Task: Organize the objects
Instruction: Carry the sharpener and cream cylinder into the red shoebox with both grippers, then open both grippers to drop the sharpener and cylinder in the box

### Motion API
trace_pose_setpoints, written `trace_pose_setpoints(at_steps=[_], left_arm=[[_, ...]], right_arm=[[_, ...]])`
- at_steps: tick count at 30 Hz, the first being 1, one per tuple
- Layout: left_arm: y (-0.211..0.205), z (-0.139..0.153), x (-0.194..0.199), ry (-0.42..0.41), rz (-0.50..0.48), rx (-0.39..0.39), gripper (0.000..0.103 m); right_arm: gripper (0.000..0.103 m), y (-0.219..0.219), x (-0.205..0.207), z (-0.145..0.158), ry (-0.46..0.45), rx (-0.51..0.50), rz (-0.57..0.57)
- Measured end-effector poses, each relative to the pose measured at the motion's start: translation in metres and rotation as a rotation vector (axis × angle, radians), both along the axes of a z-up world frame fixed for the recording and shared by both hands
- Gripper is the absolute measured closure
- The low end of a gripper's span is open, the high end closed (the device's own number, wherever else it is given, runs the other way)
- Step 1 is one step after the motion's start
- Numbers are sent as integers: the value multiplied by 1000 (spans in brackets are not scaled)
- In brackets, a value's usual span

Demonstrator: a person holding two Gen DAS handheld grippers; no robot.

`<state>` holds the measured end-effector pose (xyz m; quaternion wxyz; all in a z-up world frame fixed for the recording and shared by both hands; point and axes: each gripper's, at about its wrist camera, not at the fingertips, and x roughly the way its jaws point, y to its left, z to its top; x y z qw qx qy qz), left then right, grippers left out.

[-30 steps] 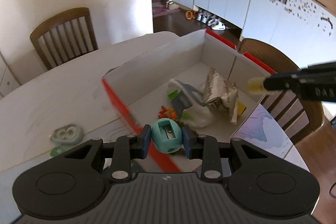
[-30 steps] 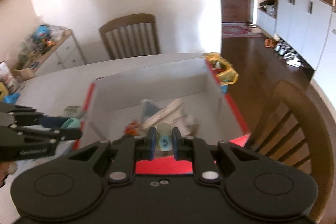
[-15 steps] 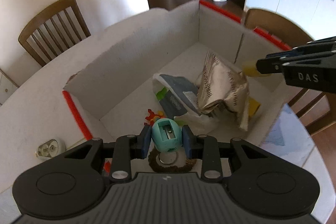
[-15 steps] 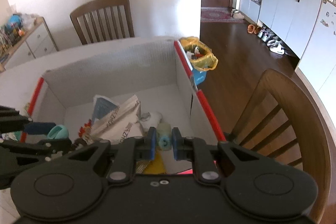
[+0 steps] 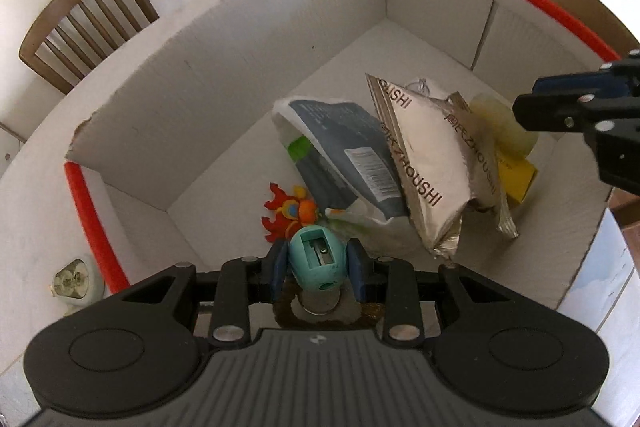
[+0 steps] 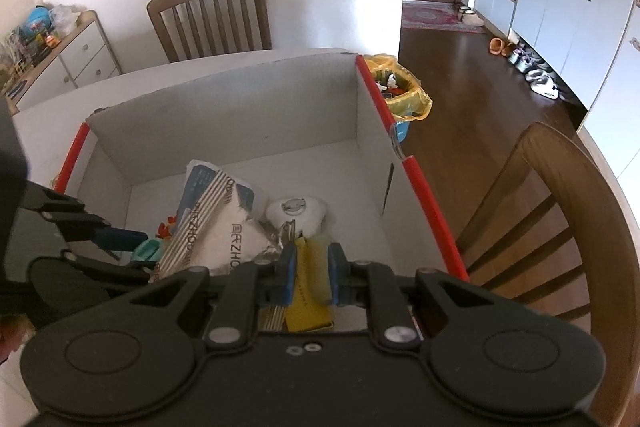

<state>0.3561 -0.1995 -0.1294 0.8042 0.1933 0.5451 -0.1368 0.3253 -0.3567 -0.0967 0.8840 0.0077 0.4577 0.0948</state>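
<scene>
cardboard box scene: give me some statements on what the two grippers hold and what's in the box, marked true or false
1. The left gripper is shut on a teal pencil sharpener. True.
2. The cardboard box is empty. False: it holds snack bags, a small orange toy and more.
3. The right gripper grips a pale yellowish object over the box. True.
4. The silver snack bag lies on the table outside the box. False: it is inside the box.
5. The box edges carry blue strips. False: the strips are red.
</scene>
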Motion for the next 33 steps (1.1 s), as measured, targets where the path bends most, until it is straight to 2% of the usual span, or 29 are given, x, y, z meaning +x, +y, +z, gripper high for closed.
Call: trace_pose_setpoints(at_steps=[5, 10, 16, 17, 20, 25, 33], left_arm=[[-1, -8, 4, 44, -3, 12, 72], [1, -6, 2, 33, 2, 14, 72], [6, 6, -5, 19, 23, -23, 71], [8, 8, -8, 14, 28, -28, 70], [12, 16, -13, 3, 47, -57, 54], [12, 33, -20, -29, 49, -94, 50], [20, 60, -35, -81, 57, -164, 49]], right_arm=[[81, 0, -2, 5, -2, 9, 13], [72, -2, -7, 10, -6, 15, 10], [69, -5, -12, 15, -11, 17, 7], [68, -6, -13, 16, -13, 17, 6], [68, -6, -17, 19, -18, 15, 8], [65, -2, -24, 28, -37, 11, 21], [60, 5, -38, 42, -67, 13, 46]])
